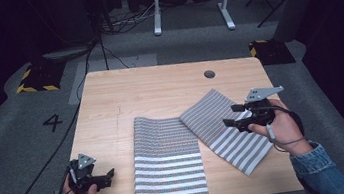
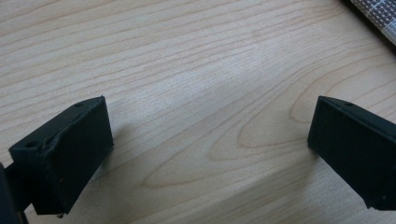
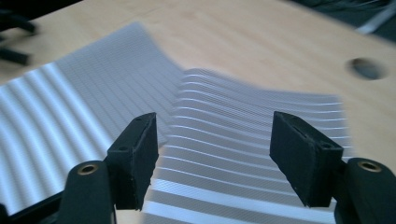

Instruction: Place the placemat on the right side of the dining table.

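Two striped cloths on the table (image 1: 109,92)

The right gripper (image 1: 235,115) hovers, jaws wide, over the slanted cloth (image 1: 225,130); the left gripper (image 1: 107,177), jaws wide, holds nothing.

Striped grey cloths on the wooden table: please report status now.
Left gripper open over bare wood, holding nothing. Right gripper open above the angled grey-and-white striped cloth. Second striped cloth lies flat beside it. Nothing in the way.

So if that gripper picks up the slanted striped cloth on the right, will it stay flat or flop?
Probably flop: the slanted striped cloth lies thin and limp on the table. It looks light. Pushed, it would likely wrinkle rather than slide whole. The right gripper hovers open above it.
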A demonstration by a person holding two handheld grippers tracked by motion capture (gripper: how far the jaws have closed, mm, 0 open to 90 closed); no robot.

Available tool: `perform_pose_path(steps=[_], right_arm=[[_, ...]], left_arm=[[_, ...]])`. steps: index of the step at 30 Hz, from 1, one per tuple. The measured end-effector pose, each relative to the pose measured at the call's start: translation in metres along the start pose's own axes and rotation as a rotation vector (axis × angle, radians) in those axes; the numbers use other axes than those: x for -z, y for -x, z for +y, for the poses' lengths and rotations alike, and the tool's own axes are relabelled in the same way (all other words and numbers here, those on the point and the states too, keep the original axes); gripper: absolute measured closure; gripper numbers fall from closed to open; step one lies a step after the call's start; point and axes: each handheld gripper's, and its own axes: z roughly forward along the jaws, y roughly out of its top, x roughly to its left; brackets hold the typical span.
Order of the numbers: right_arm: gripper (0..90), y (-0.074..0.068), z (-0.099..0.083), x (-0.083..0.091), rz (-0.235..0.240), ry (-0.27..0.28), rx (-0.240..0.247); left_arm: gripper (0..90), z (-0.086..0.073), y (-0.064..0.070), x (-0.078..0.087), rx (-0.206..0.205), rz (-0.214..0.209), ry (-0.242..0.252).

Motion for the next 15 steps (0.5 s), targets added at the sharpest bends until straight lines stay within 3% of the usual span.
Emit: perform_pose_path(steps=[3, 6, 7, 8, 9, 11, 15], right_arm=[[33.9, 0.012, -0.003, 0.009, -0.113, 0.005, -0.013], [34.0, 0.029, -0.014, 0.015, -0.183, 0.004, -0.091], [34.0, 0.029, -0.014, 0.015, -0.183, 0.004, -0.091], [32.3, 0.041, -0.025, 0.018, -0.245, -0.019, -0.11], [32.3, 0.041, -0.025, 0.018, -0.245, -0.019, -0.11], [32.7, 0.052, -0.038, 0.019, -0.29, -0.043, -0.132], [33.9, 0.069, -0.075, 0.015, -0.326, -0.12, -0.212]], left_arm=[[0.0, 0.0, 0.0, 0.0, 0.0, 0.0, 0.0], [0.1, 0.0, 0.0, 0.0, 0.0, 0.0, 0.0], [0.0, 0.0, 0.0, 0.0, 0.0, 0.0, 0.0], [0.0, 0.0, 0.0, 0.0, 0.0, 0.0, 0.0], [0.0, 0.0, 0.0, 0.0, 0.0, 0.0, 0.0], [0.0, 0.0, 0.0, 0.0, 0.0, 0.0, 0.0], [0.0, 0.0, 0.0, 0.0, 0.0, 0.0, 0.0]])
